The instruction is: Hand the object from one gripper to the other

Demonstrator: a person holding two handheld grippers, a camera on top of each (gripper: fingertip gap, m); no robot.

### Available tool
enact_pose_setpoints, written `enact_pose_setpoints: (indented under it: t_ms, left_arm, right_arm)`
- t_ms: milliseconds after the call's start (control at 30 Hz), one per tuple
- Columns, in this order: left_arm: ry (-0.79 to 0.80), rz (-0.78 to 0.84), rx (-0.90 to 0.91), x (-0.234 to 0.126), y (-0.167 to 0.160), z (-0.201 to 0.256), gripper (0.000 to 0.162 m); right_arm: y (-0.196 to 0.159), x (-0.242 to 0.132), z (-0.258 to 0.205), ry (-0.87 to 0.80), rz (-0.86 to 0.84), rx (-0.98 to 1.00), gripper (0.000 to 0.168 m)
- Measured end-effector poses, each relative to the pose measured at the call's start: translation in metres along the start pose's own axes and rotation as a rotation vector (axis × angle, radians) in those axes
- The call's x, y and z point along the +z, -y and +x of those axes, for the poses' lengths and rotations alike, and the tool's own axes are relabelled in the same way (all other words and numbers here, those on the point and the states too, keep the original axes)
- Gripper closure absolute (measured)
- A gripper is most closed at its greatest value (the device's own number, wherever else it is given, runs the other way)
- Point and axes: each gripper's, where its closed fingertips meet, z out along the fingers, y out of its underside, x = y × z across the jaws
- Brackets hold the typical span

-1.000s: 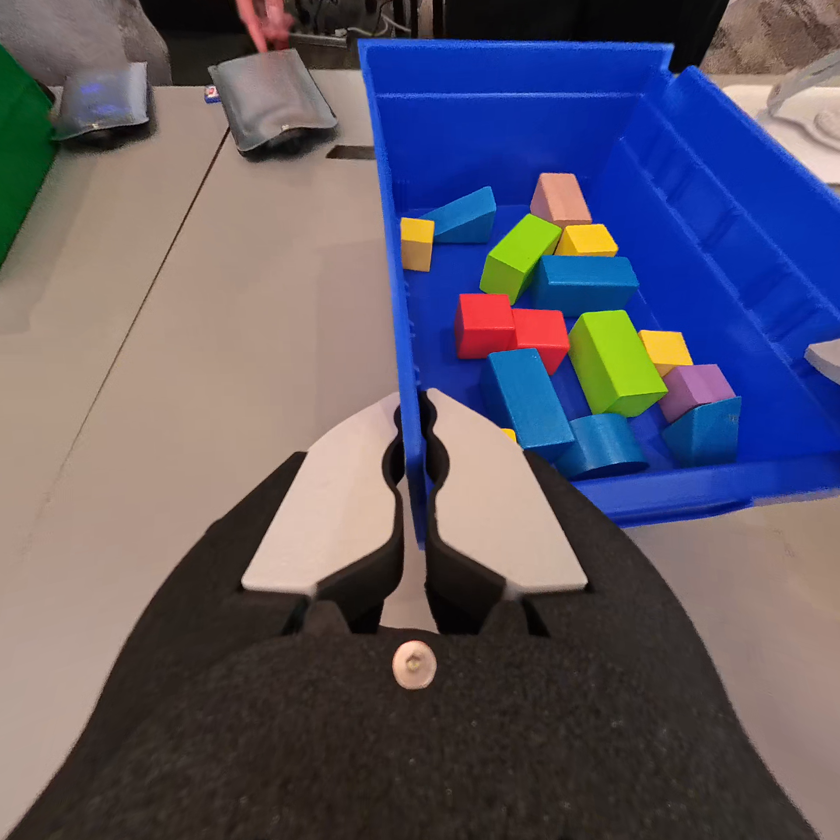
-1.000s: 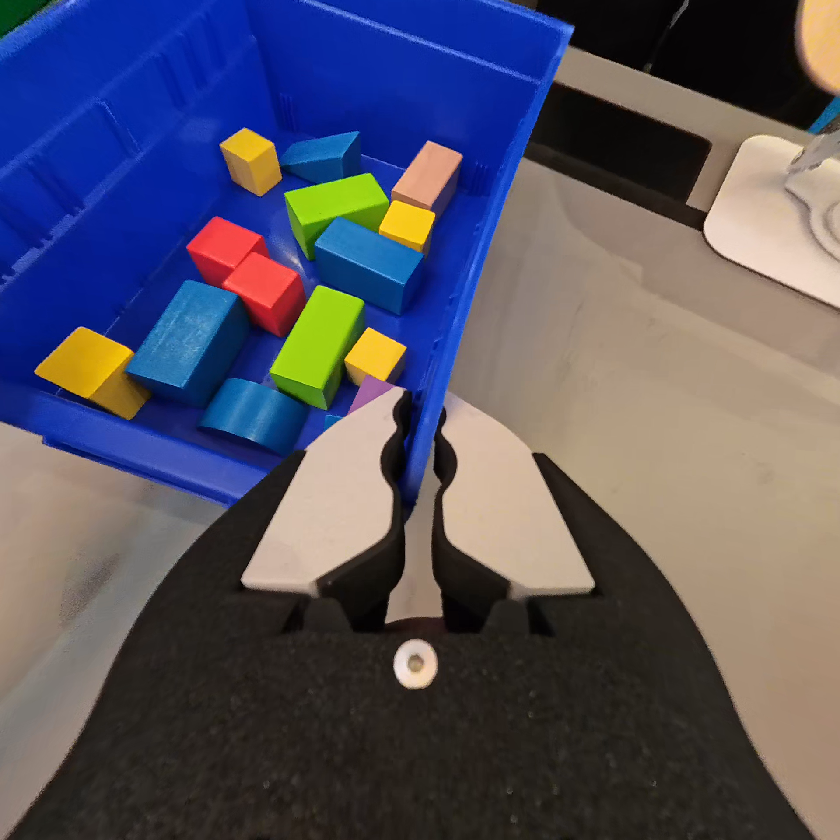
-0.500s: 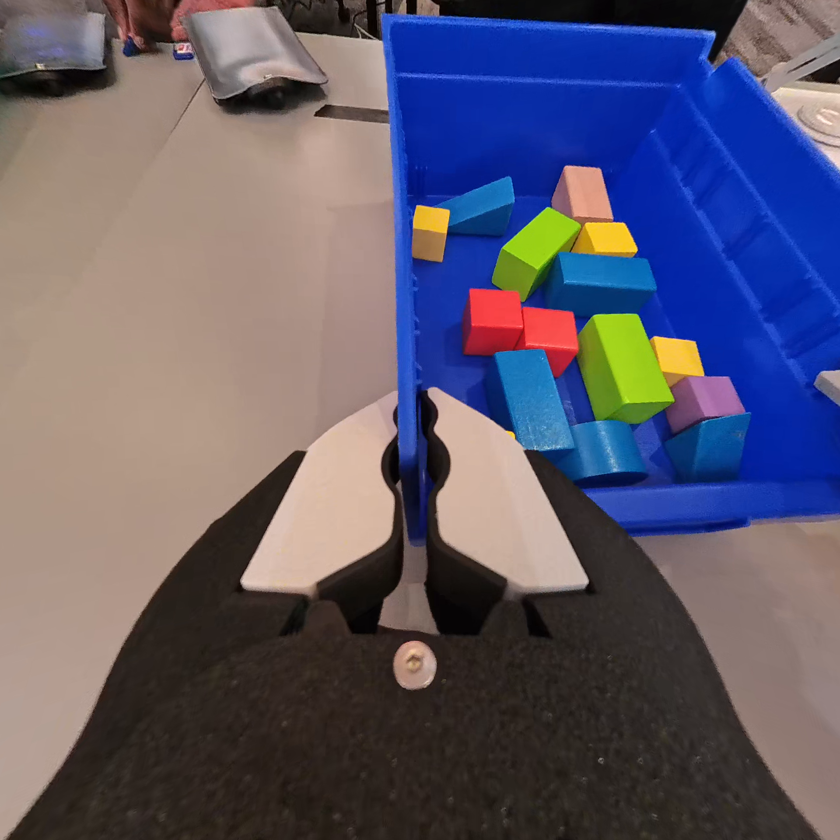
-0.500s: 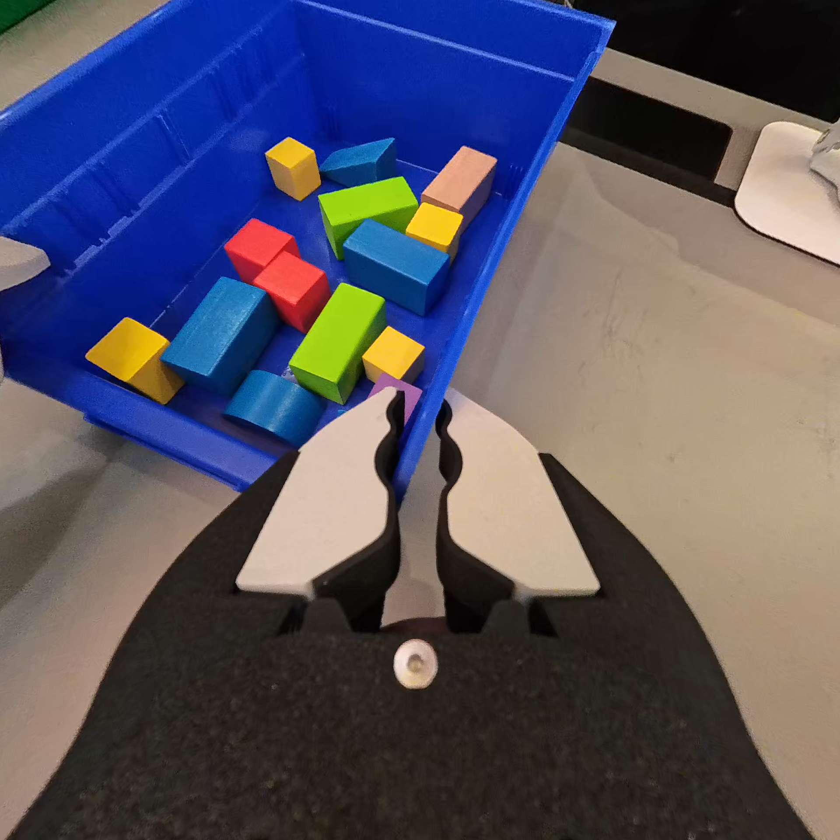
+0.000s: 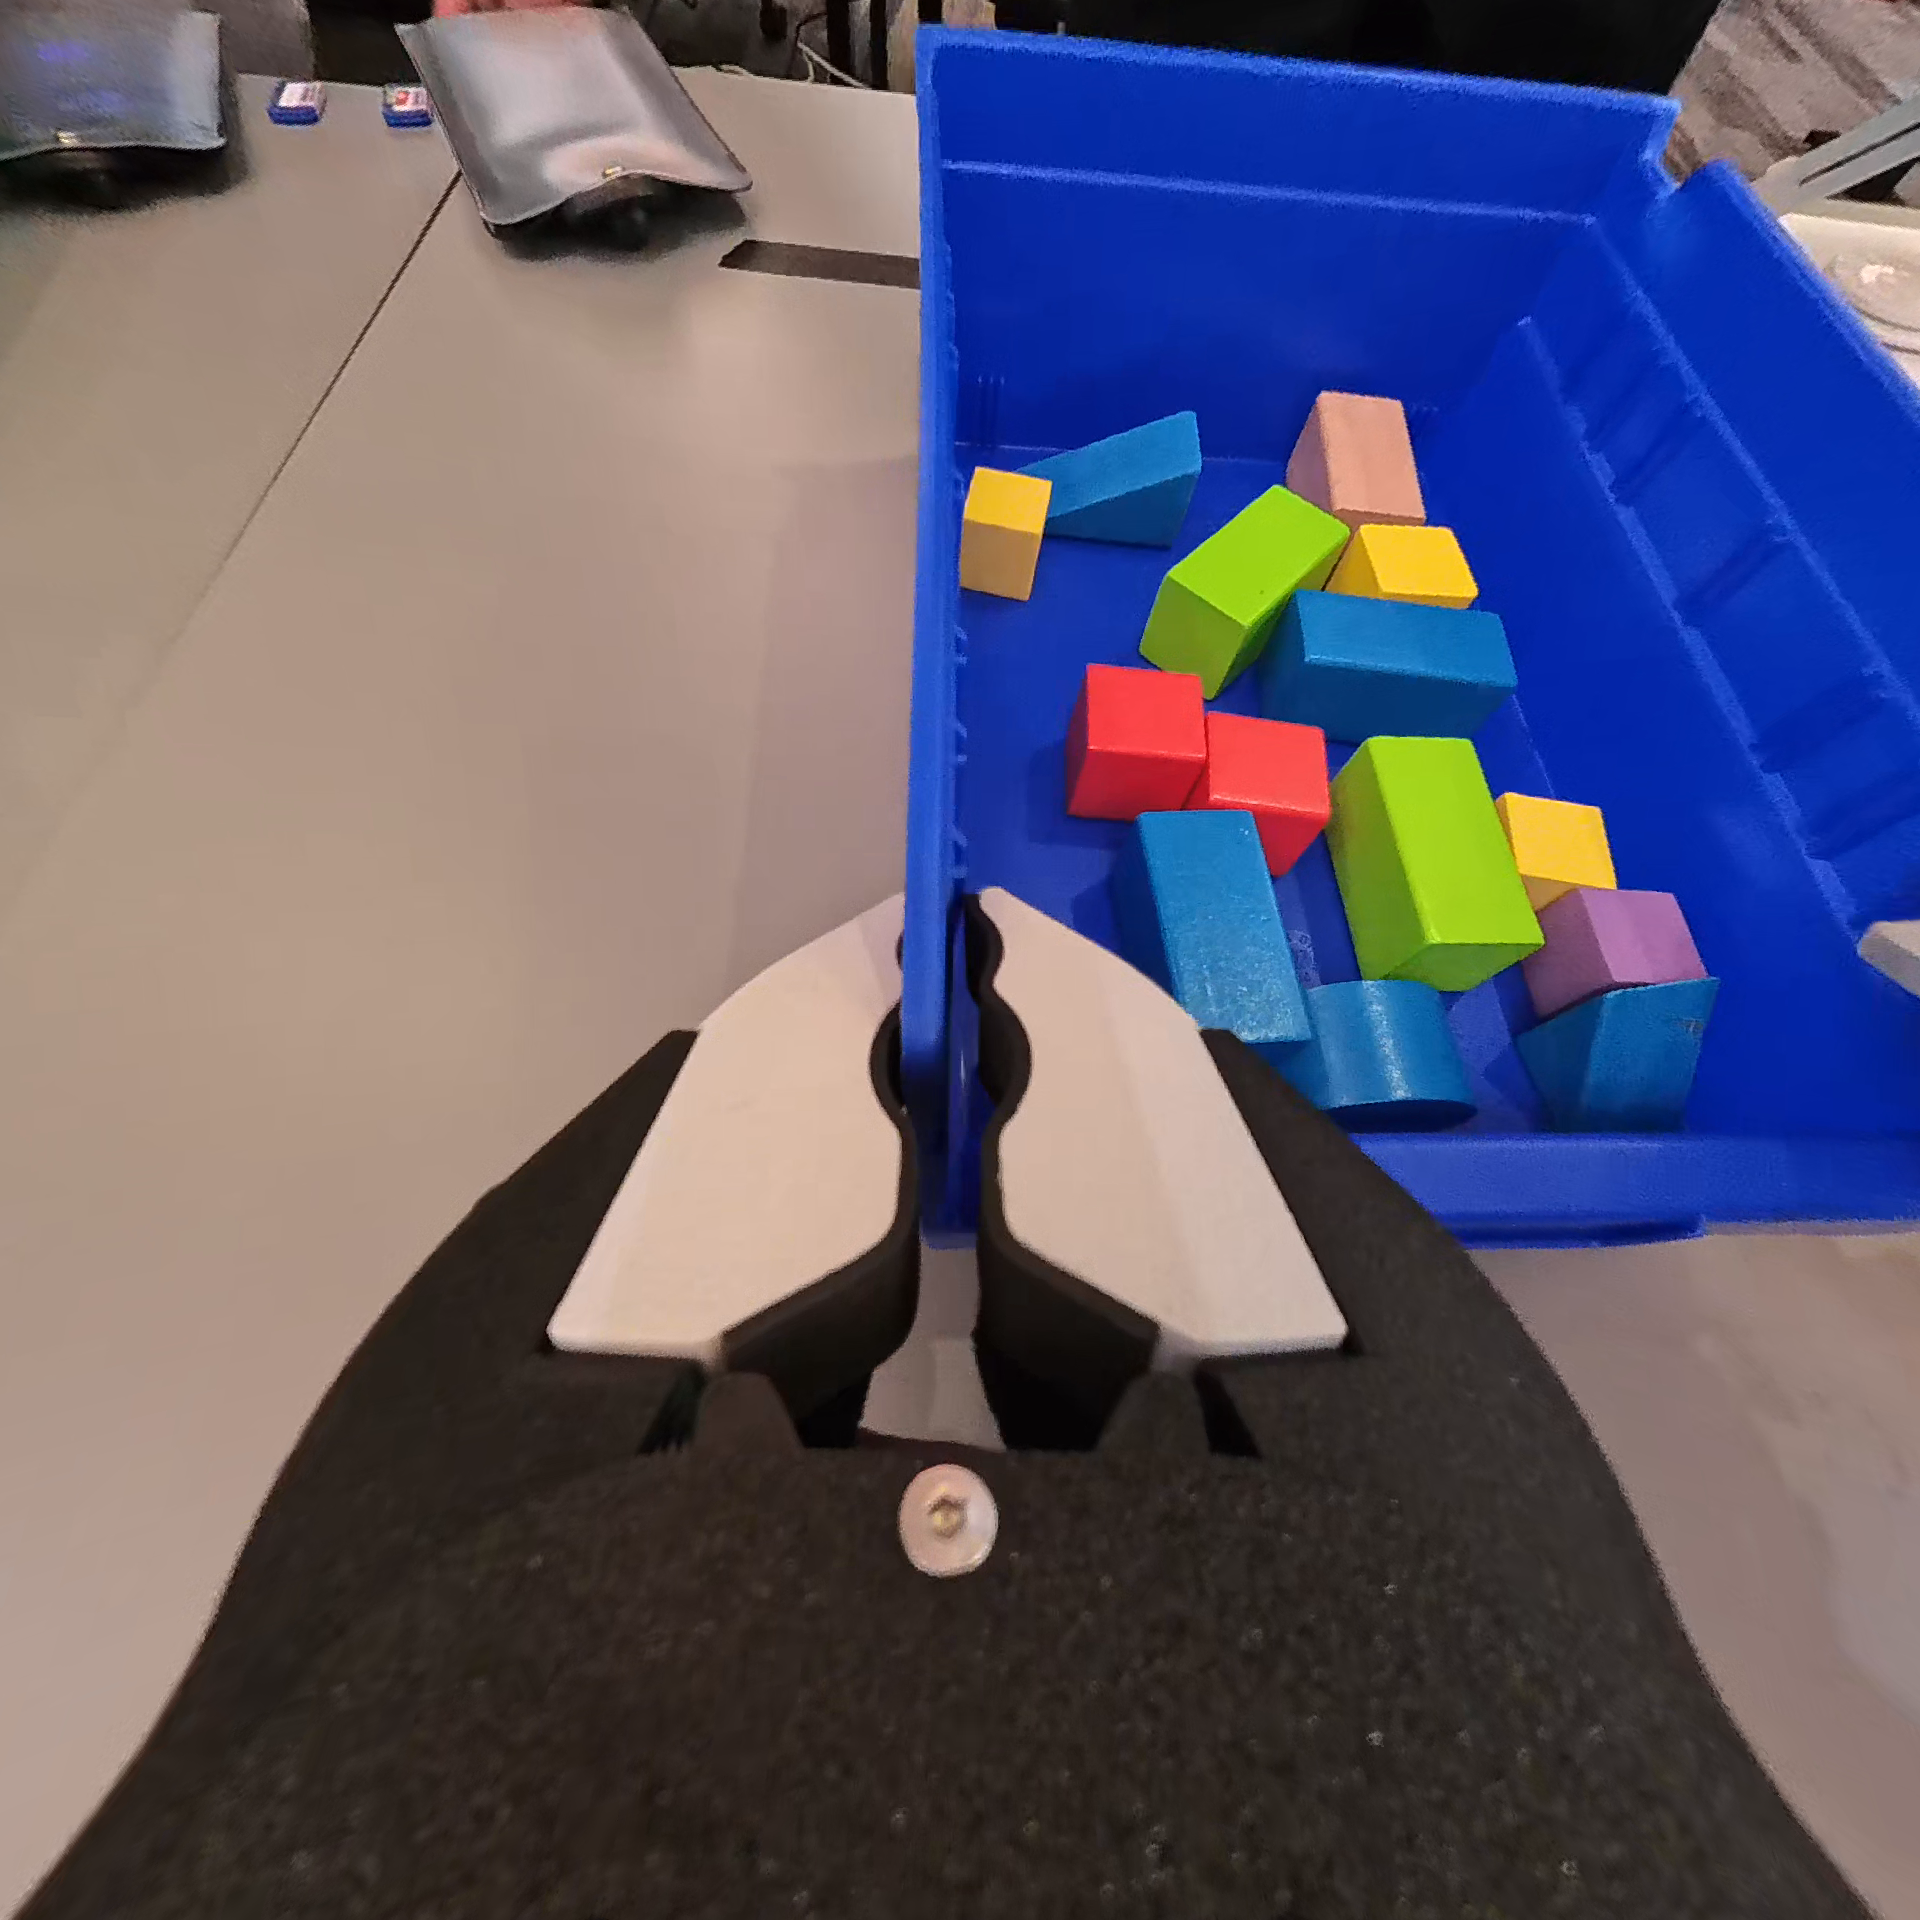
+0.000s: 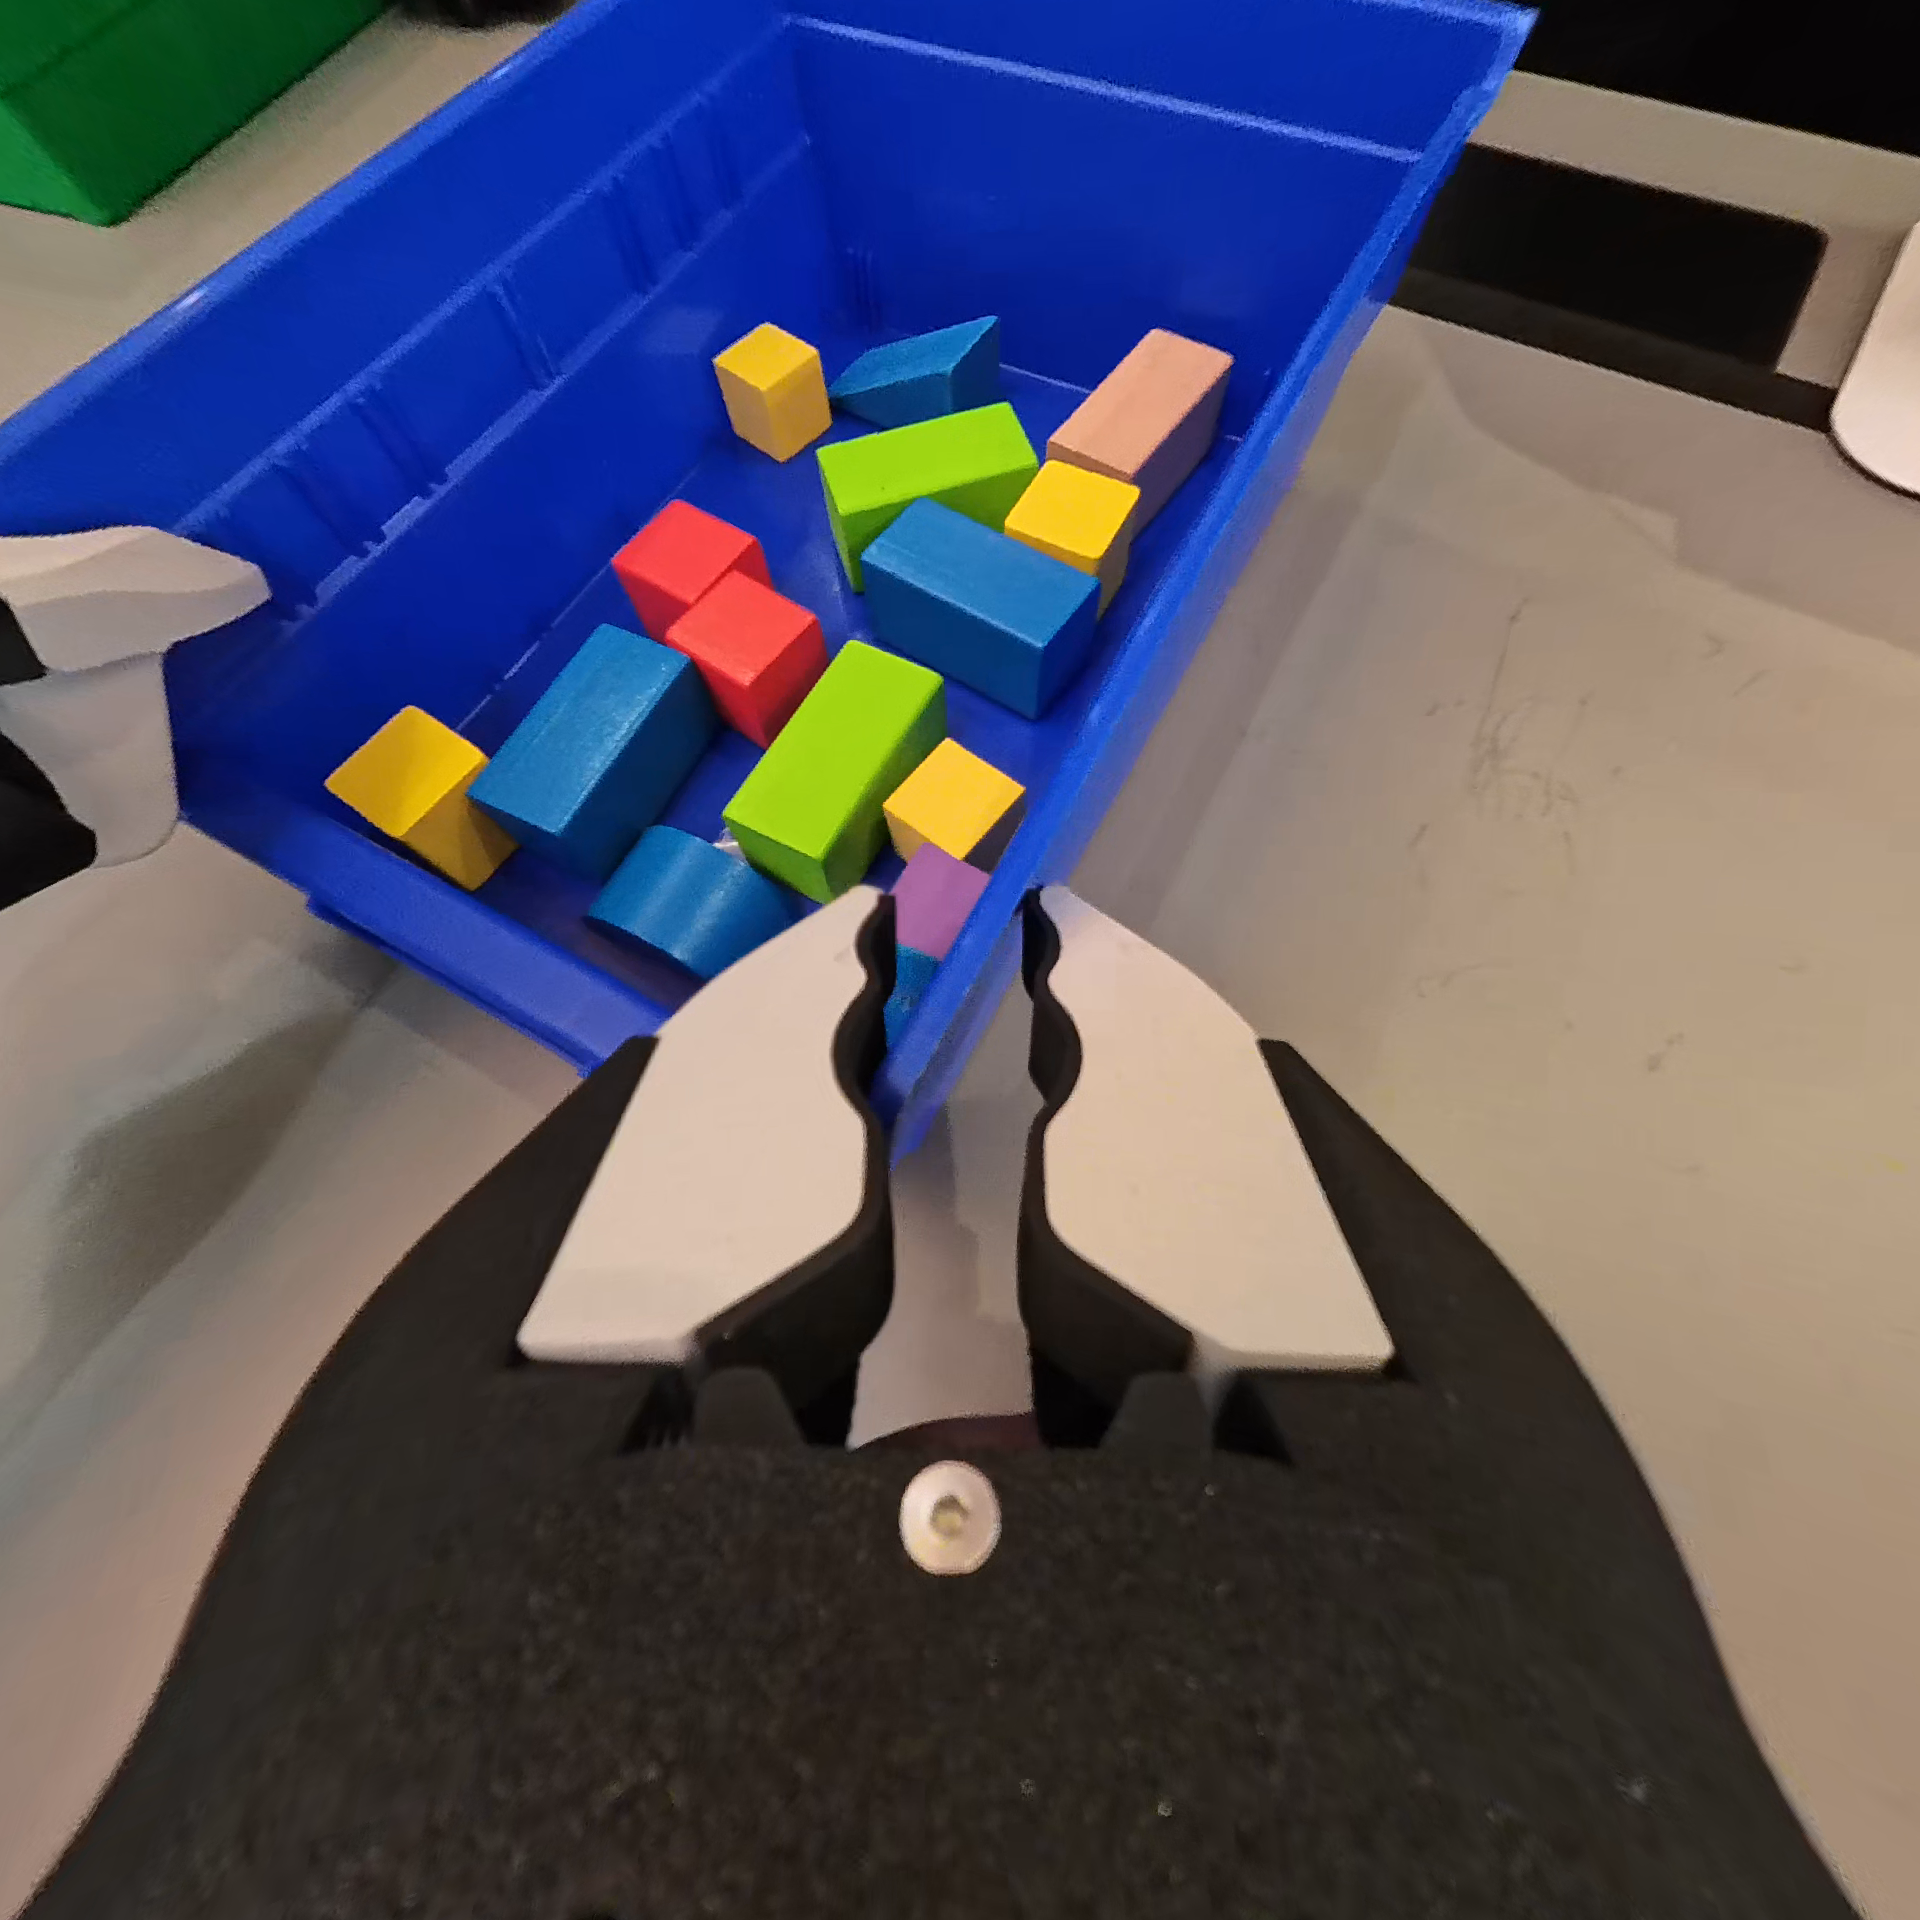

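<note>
The left tongs [image 5: 940,935] are clamped on the left side wall of the blue bin [image 5: 1247,260], at its near corner, one finger outside the wall and one inside, at the centre of the left wrist view. The right tongs [image 6: 956,914] straddle the opposite side wall near its near corner, in the centre of the right wrist view, but their fingers stand parted with a visible gap on the outer side, so they are open around the wall and not pinching it. The left tongs also show at the left edge of the right wrist view, on the far wall.

The bin sits in the upper right of the left wrist view and the upper left of the right wrist view, over the grey worktop [image 5: 468,675]; I cannot tell if it rests there or hangs.

As a judgement: the bin is stiff moulded plastic with thin, smooth walls, so the rim by a corner is the firmest hold. Held from one side it will want to tip, and the loose wooden blocks [image 5: 1423,852] inside, red, green, blue, yellow, purple and tan, add weight and will slide.

It is bright blue, rectangular, open-topped, with ribbed inner walls.
</note>
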Motion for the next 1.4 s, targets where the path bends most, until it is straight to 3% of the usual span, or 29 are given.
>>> enact_pose_setpoints:
  t_ms: [100, 233, 400, 567, 733, 933, 1300, 1400]
  left_arm:
    - [-0.029, 0.059, -0.014, -0.018, 0.021, -0.002, 0.137]
    - [-0.131, 0.161, -0.059, -0.064, 0.060, 0.013, 0.119]
    - [-0.315, 0.177, -0.044, -0.098, 0.057, 0.081, 0.117]
    - [-0.380, 0.097, 0.015, -0.088, 0.000, 0.142, 0.118]
    - [-0.322, 0.056, 0.066, -0.075, -0.048, 0.160, 0.117]
    - [-0.267, 0.061, 0.058, -0.081, -0.060, 0.148, 0.114]
    - [-0.288, 0.076, 0.092, -0.081, -0.057, 0.149, 0.114]
    - [-0.283, 0.050, 0.115, -0.080, -0.061, 0.152, 0.114]
  right_arm:
    - [0.003, -0.012, -0.003, 0.077, -0.007, -0.009, 0.141]
    - [0.030, -0.056, 0.015, 0.127, 0.111, -0.055, 0.132]
    - [0.046, -0.128, 0.085, 0.105, 0.293, -0.139, 0.127]
    - [-0.009, -0.186, 0.195, -0.061, 0.285, -0.141, 0.126]
    - [-0.089, -0.246, 0.297, -0.260, 0.255, -0.078, 0.125]
    - [-0.163, -0.302, 0.353, -0.389, 0.343, 0.108, 0.126]
    - [-0.167, -0.323, 0.391, -0.388, 0.360, 0.269, 0.126]
    - [-0.171, -0.328, 0.397, -0.446, 0.336, 0.225, 0.126]
